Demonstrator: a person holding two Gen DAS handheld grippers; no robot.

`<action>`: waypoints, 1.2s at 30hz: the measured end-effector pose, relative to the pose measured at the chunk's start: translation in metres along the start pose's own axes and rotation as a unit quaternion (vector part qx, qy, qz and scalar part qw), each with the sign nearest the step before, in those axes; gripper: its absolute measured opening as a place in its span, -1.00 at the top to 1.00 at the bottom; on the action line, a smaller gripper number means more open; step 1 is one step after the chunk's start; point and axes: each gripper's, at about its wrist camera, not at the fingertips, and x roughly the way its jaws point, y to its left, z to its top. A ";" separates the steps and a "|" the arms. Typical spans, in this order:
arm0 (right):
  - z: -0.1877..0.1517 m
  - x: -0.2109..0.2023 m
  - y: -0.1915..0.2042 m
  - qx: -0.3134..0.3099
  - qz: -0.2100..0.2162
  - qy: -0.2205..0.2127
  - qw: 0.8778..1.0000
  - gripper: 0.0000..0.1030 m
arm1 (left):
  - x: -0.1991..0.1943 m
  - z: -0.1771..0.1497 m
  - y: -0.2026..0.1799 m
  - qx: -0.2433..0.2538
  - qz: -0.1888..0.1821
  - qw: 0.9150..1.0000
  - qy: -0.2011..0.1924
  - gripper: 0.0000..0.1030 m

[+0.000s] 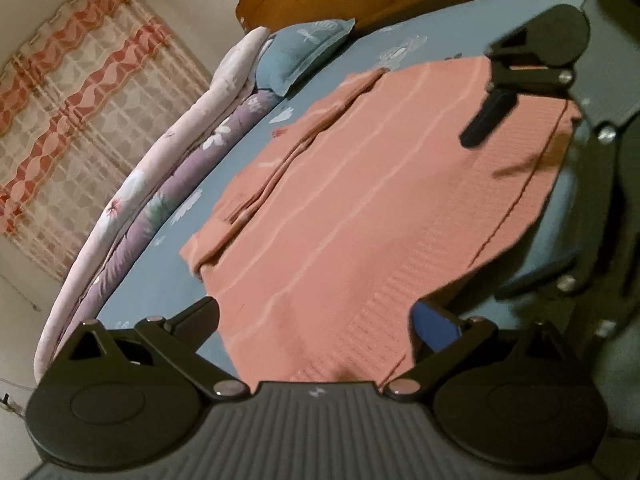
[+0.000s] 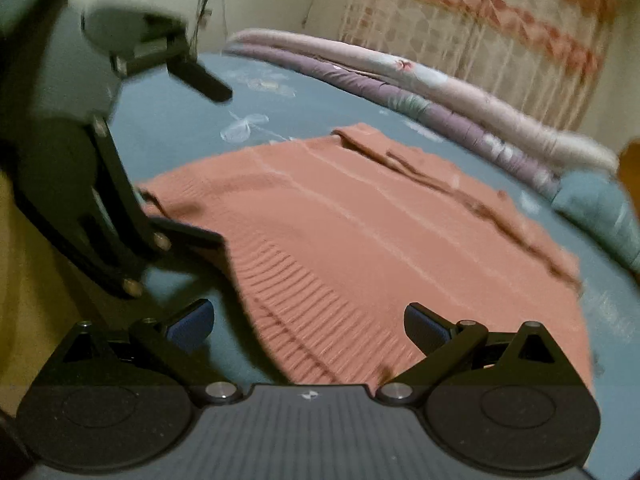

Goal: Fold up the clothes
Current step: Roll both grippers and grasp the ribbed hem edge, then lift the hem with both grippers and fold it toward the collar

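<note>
Left wrist view: one salmon sweater [image 1: 360,200] lies flat on the blue bedsheet [image 1: 168,280], beside one pillow [image 1: 304,52] and two rolled quilts [image 1: 168,152]. The left gripper [image 1: 316,312] gapes wide over the ribbed hem, gripping nothing.

Right wrist view: the right gripper [image 2: 308,320] is likewise spread wide above the hem, empty.
</note>
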 end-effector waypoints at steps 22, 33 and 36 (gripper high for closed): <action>-0.013 0.013 -0.002 -0.075 -0.129 0.006 0.989 -1.00 | 0.029 0.013 -0.012 -0.021 -0.032 0.999 -0.027 -0.99; -0.032 0.007 -0.037 -0.072 -0.172 0.043 0.981 -1.00 | 0.033 -0.010 -0.002 0.010 -0.001 1.000 0.012 -0.99; -0.052 -0.004 -0.059 -0.072 -0.202 0.065 0.975 -1.00 | 0.033 -0.013 0.000 0.021 0.010 1.000 0.020 -0.99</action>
